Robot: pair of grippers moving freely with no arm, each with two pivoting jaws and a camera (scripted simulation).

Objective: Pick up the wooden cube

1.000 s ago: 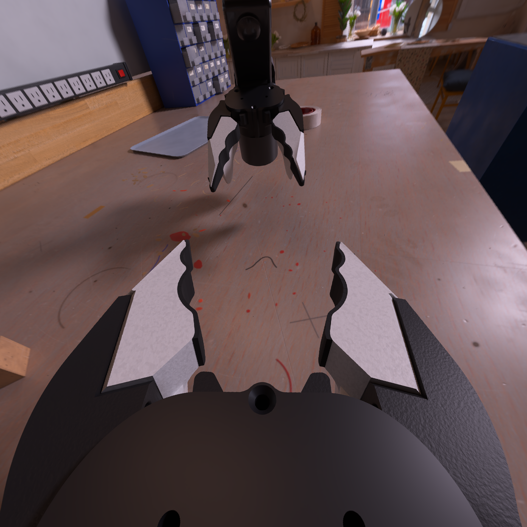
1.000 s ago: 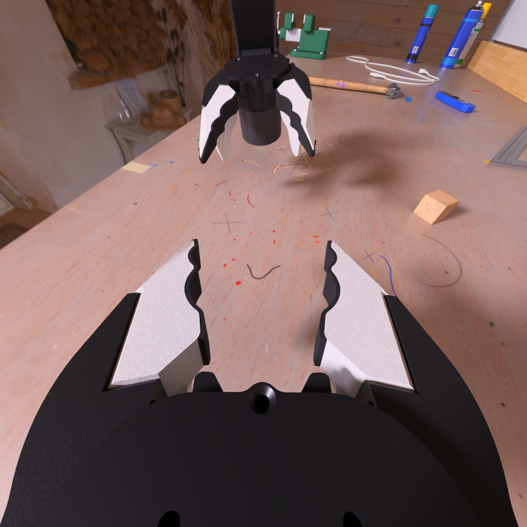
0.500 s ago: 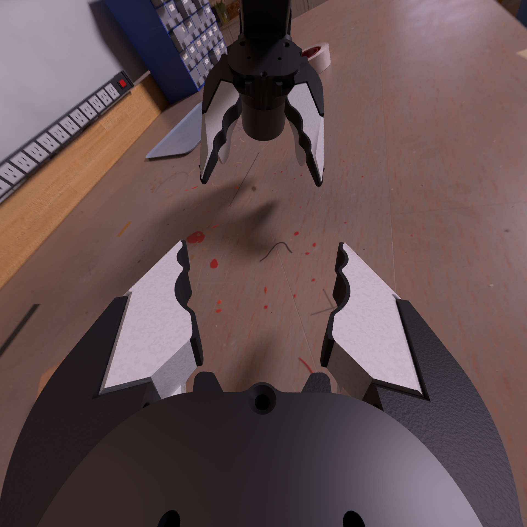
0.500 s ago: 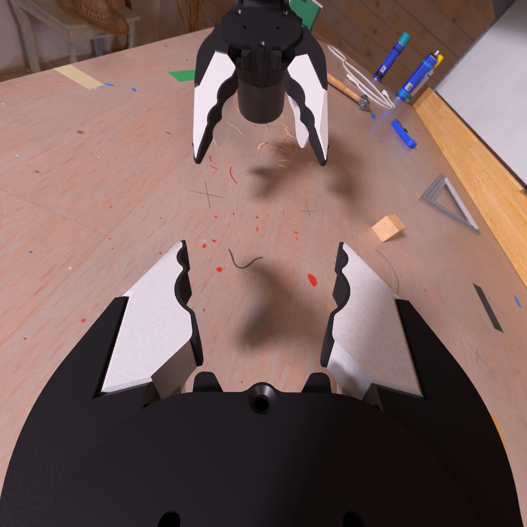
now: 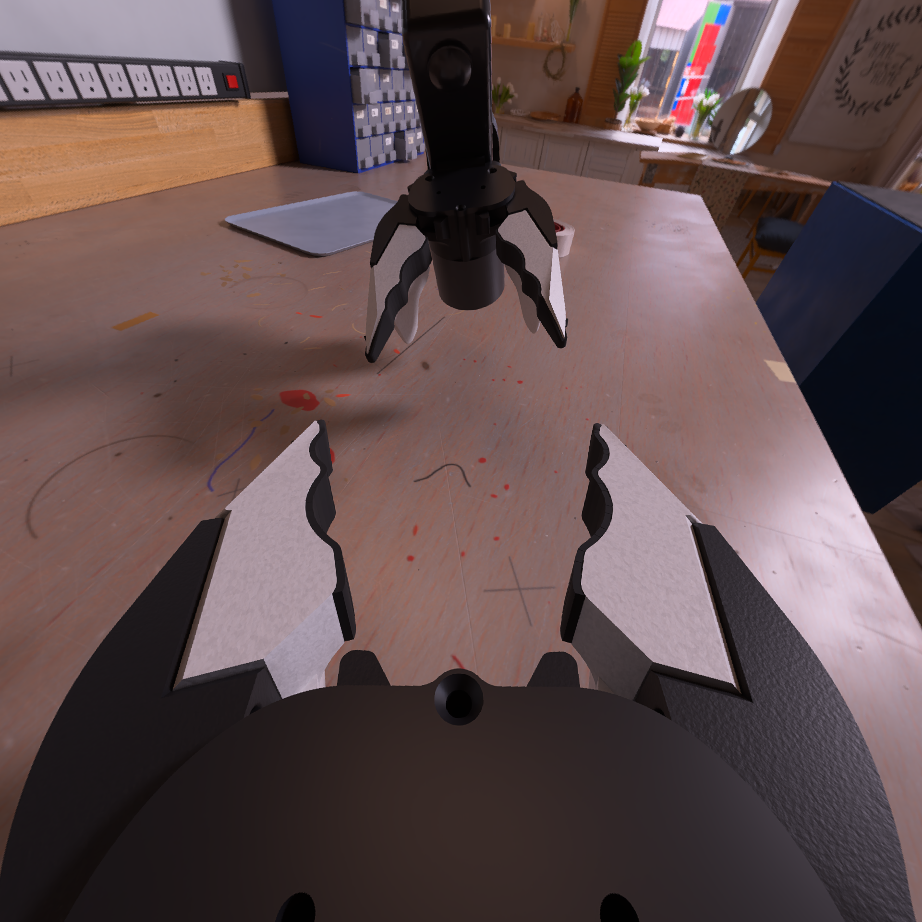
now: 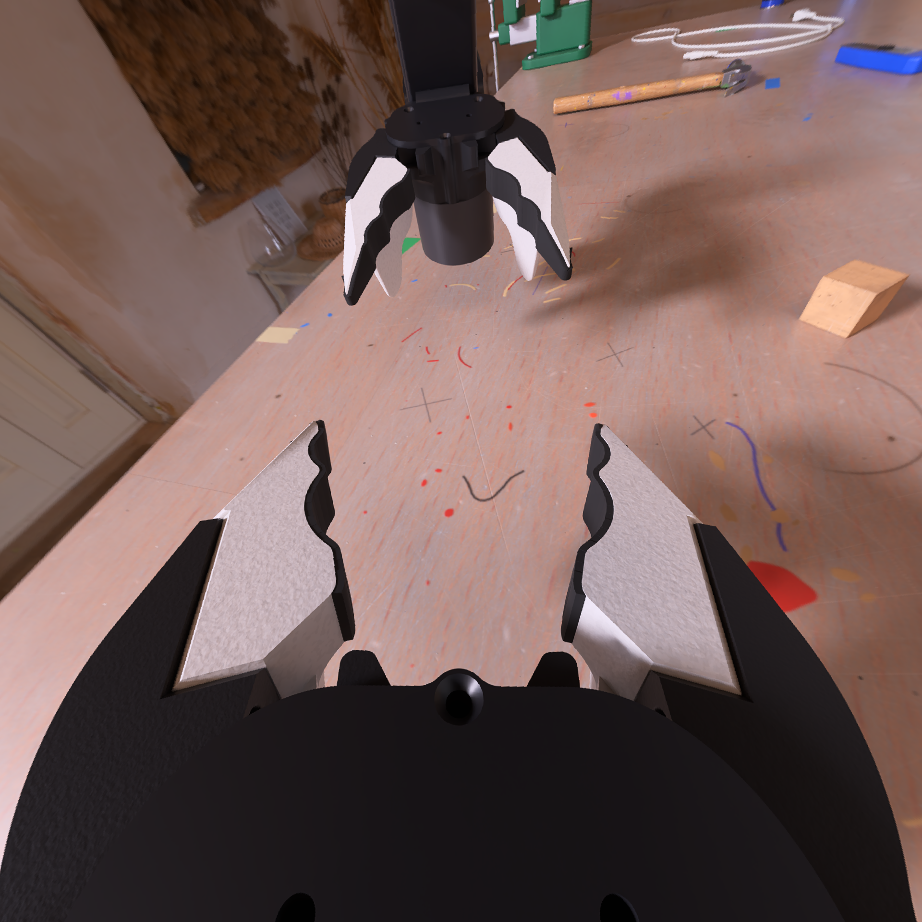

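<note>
Presently the wooden cube [image 6: 850,298] is lying on the worktop [image 6: 549,524], far to the right side in the right wrist view, and it is not being touched by anything. In the left wrist view it is not being shown at all. It is a pale block with flat faces and sharp edges, and a fine grain is being seen on the lit face.

The right gripper [image 6: 459,429] is being held above the bare worktop with its jaws wide apart and nothing between them. The left gripper [image 5: 459,429] is also being held with its jaws apart and empty, facing the other one.

The approach step is judged as being not yet started properly: the cube is well apart from both grippers. For the next move, a turn and a travel toward the cube is probably being called for, then a lowering so that two opposite flat faces are being taken between the wavy black inner edges of the fingers [image 6: 269,549], whose white pads look rough. The worktop is scratched plywood with paint spots.
</note>
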